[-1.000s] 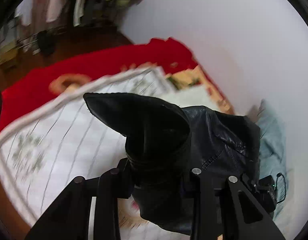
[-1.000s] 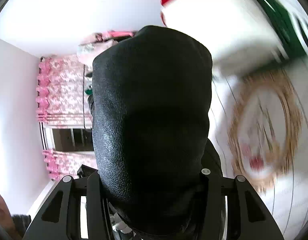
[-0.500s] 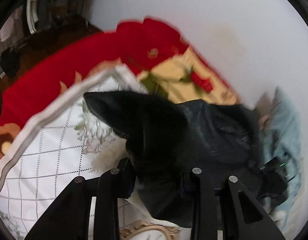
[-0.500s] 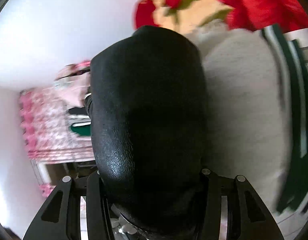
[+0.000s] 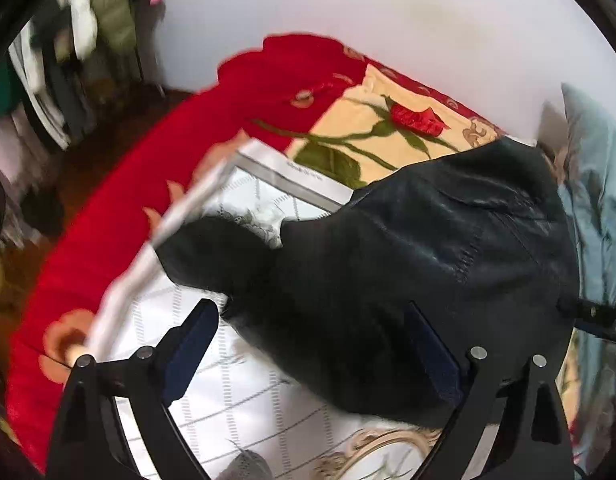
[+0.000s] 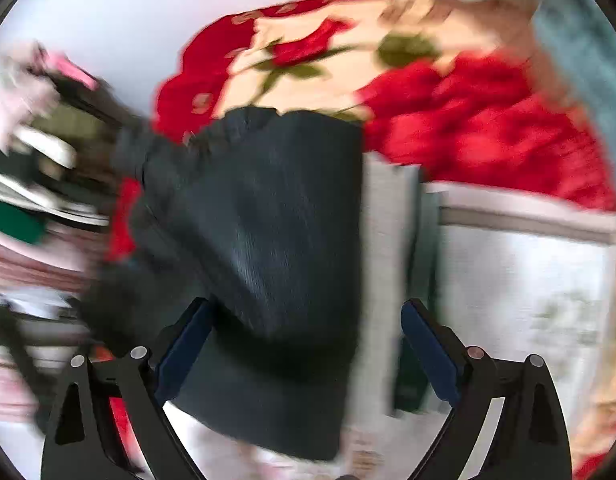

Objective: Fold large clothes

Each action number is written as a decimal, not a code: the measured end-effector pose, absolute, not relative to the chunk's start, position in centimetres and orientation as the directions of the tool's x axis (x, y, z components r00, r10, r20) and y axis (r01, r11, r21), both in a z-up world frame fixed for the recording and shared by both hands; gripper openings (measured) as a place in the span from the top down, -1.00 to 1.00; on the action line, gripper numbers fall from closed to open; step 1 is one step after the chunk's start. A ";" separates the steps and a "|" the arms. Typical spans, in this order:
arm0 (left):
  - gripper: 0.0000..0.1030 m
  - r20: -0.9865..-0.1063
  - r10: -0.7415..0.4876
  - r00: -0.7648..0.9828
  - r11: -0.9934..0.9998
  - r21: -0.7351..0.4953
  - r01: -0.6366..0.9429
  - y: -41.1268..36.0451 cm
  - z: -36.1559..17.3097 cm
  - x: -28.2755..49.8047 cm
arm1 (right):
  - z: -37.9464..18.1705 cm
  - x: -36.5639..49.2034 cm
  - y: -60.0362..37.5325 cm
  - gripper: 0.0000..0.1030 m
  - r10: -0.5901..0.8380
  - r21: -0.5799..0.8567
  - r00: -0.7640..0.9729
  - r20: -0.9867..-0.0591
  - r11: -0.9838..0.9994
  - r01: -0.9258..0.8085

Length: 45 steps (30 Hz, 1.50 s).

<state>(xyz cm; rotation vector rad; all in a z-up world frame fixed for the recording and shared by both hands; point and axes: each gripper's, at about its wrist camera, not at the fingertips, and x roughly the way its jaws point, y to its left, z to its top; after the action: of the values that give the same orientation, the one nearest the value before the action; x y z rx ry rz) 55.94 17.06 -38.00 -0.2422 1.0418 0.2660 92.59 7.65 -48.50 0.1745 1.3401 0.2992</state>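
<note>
A black leather jacket [image 5: 428, 248] lies spread on the white quilted sheet [image 5: 243, 396] of the bed. My left gripper [image 5: 312, 346] hangs just above its near edge, jaws opening wide. The blue pads [image 5: 189, 346] stand clear of the leather, though the jacket lies under the gap. The right wrist view is blurred. There a dark fold of the jacket [image 6: 275, 240] stretches away between the fingers of my right gripper [image 6: 305, 344]. Its jaws are also opening, and neither pad [image 6: 426, 344] presses on the cloth.
A red blanket [image 5: 119, 216] and a cream cover with red roses [image 5: 372, 128] lie under the sheet, against a white wall. Blue-grey cloth [image 5: 600, 200] is piled at the right. Hanging clothes [image 5: 83, 40] fill the far left. A white, grey and green striped cloth [image 6: 392, 280] lies beside the jacket.
Both grippers were shut on the jacket and now stand wide apart, so the jacket has dropped onto the sheet. Both views have swung across the bed and tilted downward.
</note>
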 end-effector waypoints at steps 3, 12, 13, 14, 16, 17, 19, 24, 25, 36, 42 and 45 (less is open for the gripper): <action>-0.85 -0.856 0.147 0.495 0.954 -0.010 -0.301 15.9 -35.7 54.0 | -47.1 88.4 8.9 -1.00 0.129 0.100 0.260 -0.957 0.987 -0.123; -0.97 -0.813 0.196 0.548 0.970 0.079 -0.230 13.6 -27.8 46.5 | -37.1 74.3 7.5 -1.00 -0.068 -0.066 0.396 -0.916 0.998 0.018; -0.97 -0.811 0.195 0.552 0.971 0.078 -0.227 13.5 -27.0 45.9 | -35.5 72.8 7.4 -1.00 -0.089 -0.081 0.413 -0.906 0.996 0.038; -0.97 -0.808 0.188 0.558 0.973 0.073 -0.221 13.3 -25.9 45.0 | -34.0 71.4 7.2 -1.00 -0.096 -0.083 0.425 -0.900 0.995 0.049; -0.97 -0.792 0.183 0.583 0.976 0.076 -0.203 12.8 -23.5 42.7 | -30.7 68.2 7.0 -1.00 -0.128 -0.109 0.452 -0.883 0.992 0.069; -0.97 -0.790 0.177 0.587 0.978 0.074 -0.195 12.4 -22.7 41.9 | -29.2 66.8 6.8 -1.00 -0.143 -0.120 0.467 -0.873 0.990 0.080; -0.97 -0.784 0.151 0.602 0.984 0.062 -0.166 11.6 -20.3 39.4 | -26.2 63.9 6.3 -1.00 -0.171 -0.141 0.492 -0.854 0.985 0.097; -0.97 -0.760 0.124 0.638 0.991 0.057 -0.124 9.5 -15.0 34.0 | -18.7 56.4 4.6 -1.00 -0.183 -0.144 0.526 -0.831 0.983 0.115; -0.97 -0.751 0.114 0.650 0.992 0.053 -0.114 9.0 -13.8 32.9 | -17.5 55.2 4.4 -1.00 -0.181 -0.141 0.534 -0.826 0.983 0.115; -0.97 -0.672 0.128 0.729 0.989 0.036 -0.140 6.2 -4.7 22.6 | -4.3 41.9 1.9 -1.00 -0.146 -0.126 0.653 -0.743 0.989 0.078; -0.97 -0.650 0.128 0.749 0.990 0.034 -0.140 5.0 -2.1 19.4 | 0.6 36.6 0.9 -1.00 -0.129 -0.110 0.697 -0.706 0.991 0.072; -0.97 -0.641 0.129 0.757 0.990 0.034 -0.140 4.7 -1.0 18.1 | 2.3 34.8 0.5 -1.00 -0.124 -0.108 0.716 -0.687 0.992 0.069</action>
<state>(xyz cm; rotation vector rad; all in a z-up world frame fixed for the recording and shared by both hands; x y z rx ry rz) 18.13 4.65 -1.04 -0.0162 0.6976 0.1464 34.77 0.49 2.33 -0.0760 0.7659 -0.1071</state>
